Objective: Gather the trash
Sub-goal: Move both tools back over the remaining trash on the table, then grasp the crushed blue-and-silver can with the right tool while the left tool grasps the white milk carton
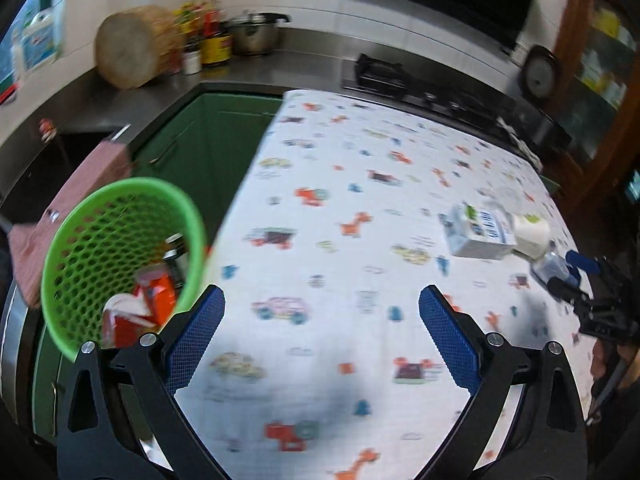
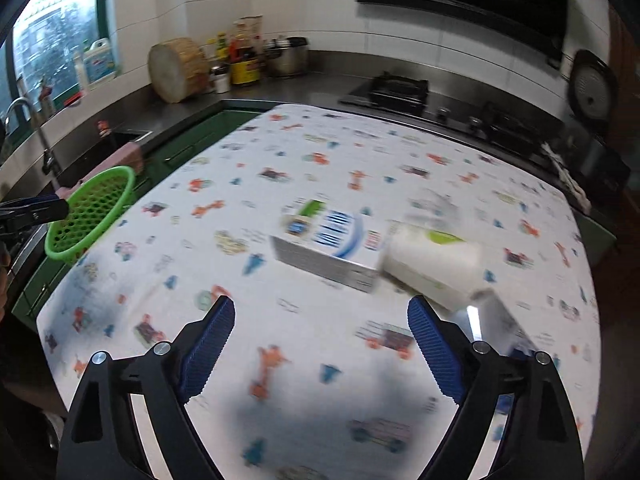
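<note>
1. Both sets of jaws stand wide apart and hold nothing. The left gripper [image 1: 322, 322] hangs over bare cloth near the green basket [image 1: 120, 256]; the right gripper [image 2: 320, 330] faces the trash that remains on the tabletop [image 2: 320, 140].

2. The remaining trash sits close together toward the right side: a milk carton [image 2: 332, 244] lying flat, a white cup [image 2: 434, 266] on its side touching or just beside the carton, and a small bottle [image 1: 554, 266] near the right gripper's tip, seen only in the left view.

3. The cup is round and on its side. A glancing touch from one jaw would likely send it rolling, perhaps toward the near right edge.

4. Because the cup and carton crowd each other, jaws closing on one could catch or shove the other, giving a skewed, weak hold.

5. Both views are blurred, which suggests fast movement. Closing at that pace risks missing the cup or snagging the patterned cloth and dragging everything with it.

6. The basket sits at the tabletop's left edge, tilted and seemingly partly overhanging. It already holds a red wrapper [image 1: 156, 298] and a dark can [image 1: 176, 256]. A bump from the left gripper, or a hard drop, might tip it off.

7. The carry from the right side to the basket crosses the whole tabletop, so a loose pinch could drop the item midway.
</note>
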Demonstrator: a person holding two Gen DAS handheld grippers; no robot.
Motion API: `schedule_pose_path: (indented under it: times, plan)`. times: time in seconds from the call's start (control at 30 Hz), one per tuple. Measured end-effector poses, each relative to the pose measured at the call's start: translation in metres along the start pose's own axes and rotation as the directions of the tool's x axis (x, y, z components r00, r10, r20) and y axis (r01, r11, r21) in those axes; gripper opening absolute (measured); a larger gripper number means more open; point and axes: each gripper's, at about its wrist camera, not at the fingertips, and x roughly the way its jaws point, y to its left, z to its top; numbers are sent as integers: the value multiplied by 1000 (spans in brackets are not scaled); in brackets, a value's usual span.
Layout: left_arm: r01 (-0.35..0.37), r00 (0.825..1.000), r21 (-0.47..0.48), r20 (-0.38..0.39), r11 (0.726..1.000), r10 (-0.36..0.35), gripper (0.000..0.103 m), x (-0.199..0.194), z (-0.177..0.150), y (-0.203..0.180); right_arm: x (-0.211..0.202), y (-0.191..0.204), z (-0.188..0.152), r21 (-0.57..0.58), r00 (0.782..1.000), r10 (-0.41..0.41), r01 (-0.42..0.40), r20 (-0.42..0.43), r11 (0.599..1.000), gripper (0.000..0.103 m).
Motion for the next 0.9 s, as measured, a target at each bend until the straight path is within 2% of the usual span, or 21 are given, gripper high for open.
schedule_pose_path:
  times: [0.23,0.5,0.7,0.9]
  plan:
    - [38,999,102,-15,994,-37,97,11,5,-60,-7,-71,-12,19,997,-48,49,-57,999,89]
    - [85,995,212,-68,974,-73,97,38,6,-118,9,-107,-22,-58,988,-51,43,-146,997,90]
    - [137,988,326,-116,935,-104,97,68,8,-156,27,-118,-27,-101,982,-48,30,-183,994,90]
    - [154,985,416,-136,896,-106,97,98,15,-177,39,-128,-24,-131,976,-39,11,-215,991,90]
